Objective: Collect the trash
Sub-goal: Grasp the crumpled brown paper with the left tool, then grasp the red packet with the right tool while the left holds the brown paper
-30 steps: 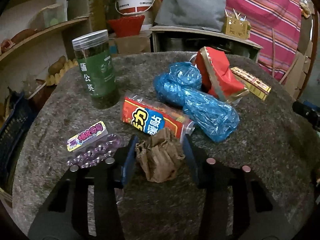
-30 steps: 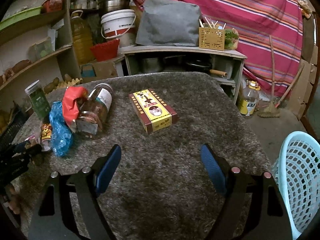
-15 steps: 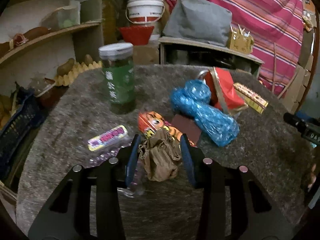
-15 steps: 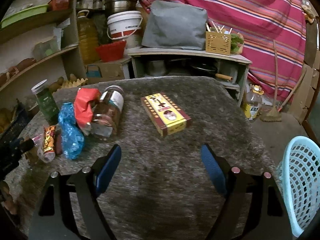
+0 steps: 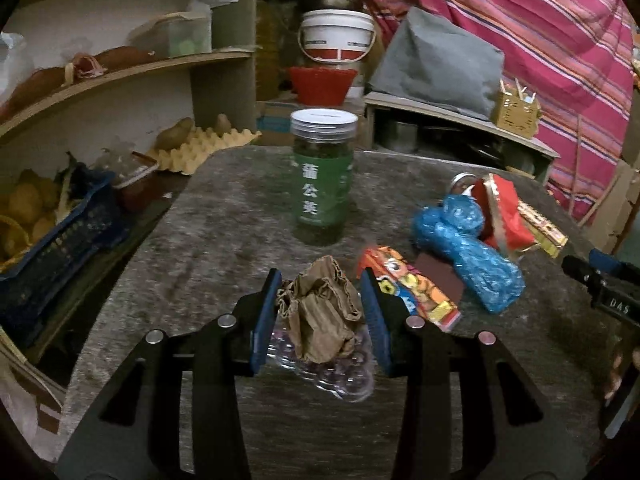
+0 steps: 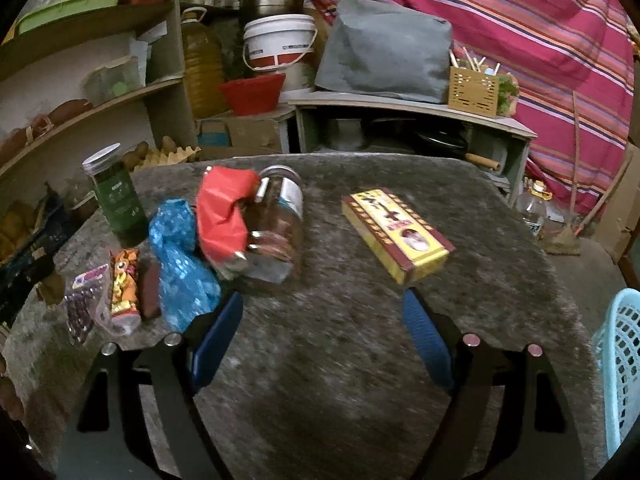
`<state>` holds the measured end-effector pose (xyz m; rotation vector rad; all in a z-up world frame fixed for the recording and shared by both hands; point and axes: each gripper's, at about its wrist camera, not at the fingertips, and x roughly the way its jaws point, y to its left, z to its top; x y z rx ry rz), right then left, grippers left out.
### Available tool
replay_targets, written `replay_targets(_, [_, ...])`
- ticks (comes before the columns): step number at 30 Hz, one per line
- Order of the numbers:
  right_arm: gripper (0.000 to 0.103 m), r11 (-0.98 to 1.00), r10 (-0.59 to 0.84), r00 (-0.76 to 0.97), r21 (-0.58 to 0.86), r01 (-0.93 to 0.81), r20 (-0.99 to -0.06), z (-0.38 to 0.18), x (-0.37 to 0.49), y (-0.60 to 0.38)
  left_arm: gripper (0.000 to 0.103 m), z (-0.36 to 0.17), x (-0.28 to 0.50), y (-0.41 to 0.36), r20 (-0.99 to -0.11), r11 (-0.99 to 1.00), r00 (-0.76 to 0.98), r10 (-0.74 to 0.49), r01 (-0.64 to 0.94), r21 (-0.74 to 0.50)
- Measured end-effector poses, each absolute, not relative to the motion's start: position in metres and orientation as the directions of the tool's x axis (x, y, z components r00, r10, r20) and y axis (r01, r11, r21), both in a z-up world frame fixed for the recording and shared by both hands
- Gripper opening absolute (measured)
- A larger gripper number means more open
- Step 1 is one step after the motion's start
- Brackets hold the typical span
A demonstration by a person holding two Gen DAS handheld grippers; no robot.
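Step in hand: carrying off one piece of trash, judging by the grip and the basket's place.
Left tool (image 5: 320,300): its blue pads are pinched on a crumpled brown paper wad (image 5: 322,318), which sits above the counter (image 5: 224,216) and over a clear blister tray (image 5: 344,376).
Right tool (image 6: 320,336): spread wide with nothing between the pads, above bare counter near the yellow box (image 6: 396,234).
Trash left on the counter: blue plastic bag (image 5: 472,244), orange snack wrapper (image 5: 412,292), red packet (image 5: 506,212) (the green jar (image 5: 322,178) may not be trash).
Next move: likely bring the wad over to the pale blue basket (image 6: 620,368) at the counter's right edge, then release above its opening.
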<state>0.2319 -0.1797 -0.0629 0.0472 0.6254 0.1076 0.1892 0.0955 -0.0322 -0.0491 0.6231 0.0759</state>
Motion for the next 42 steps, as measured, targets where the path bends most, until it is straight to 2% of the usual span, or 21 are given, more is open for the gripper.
replay_targets(12, [0.081, 0.989, 0.119, 0.816, -0.008, -0.149, -0.566, -0.055, 0.261, -0.125, 0.04, -0.035, 0.2, 0.118, -0.585, 0.99, 0.804, 0.102, -0.141, -0.022])
replay_targets(17, [0.079, 0.986, 0.124, 0.797, -0.014, -0.164, -0.591, -0.062, 0.274, -0.116, 0.04, -0.036, 0.201, 0.122, -0.587, 0.988, 0.802, 0.111, -0.152, -0.021])
replay_targets(19, [0.072, 0.987, 0.113, 0.798, -0.027, -0.159, -0.591, -0.064, 0.275, -0.111, 0.04, -0.035, 0.201, 0.124, -0.584, 0.988, 0.804, 0.112, -0.154, -0.024])
replay_targets(20, [0.065, 0.986, 0.112, 0.796, -0.031, -0.162, -0.595, -0.065, 0.277, -0.11, 0.04, -0.035, 0.2, 0.124, -0.584, 0.988, 0.804, 0.11, -0.155, -0.027])
replay_targets(25, [0.058, 0.984, 0.081, 0.805, -0.08, -0.157, -0.587, -0.066, 0.276, -0.103, 0.04, -0.035, 0.2, 0.127, -0.586, 0.987, 0.804, 0.105, -0.157, -0.039])
replay_targets(29, [0.04, 0.979, 0.079, 0.82, -0.11, -0.171, -0.567, -0.062, 0.269, -0.1, 0.04, -0.036, 0.2, 0.13, -0.589, 0.986, 0.801, 0.105, -0.162, -0.044])
replay_targets(32, [0.033, 0.974, 0.086, 0.819, -0.125, -0.188, -0.567, -0.061, 0.266, -0.095, 0.04, -0.036, 0.2, 0.131, -0.589, 0.985, 0.801, 0.107, -0.165, -0.045])
replay_targets(42, [0.026, 0.971, 0.144, 0.804, -0.075, -0.227, -0.577, -0.06, 0.261, -0.1, 0.04, -0.037, 0.201, 0.129, -0.591, 0.986, 0.798, 0.117, -0.166, -0.03])
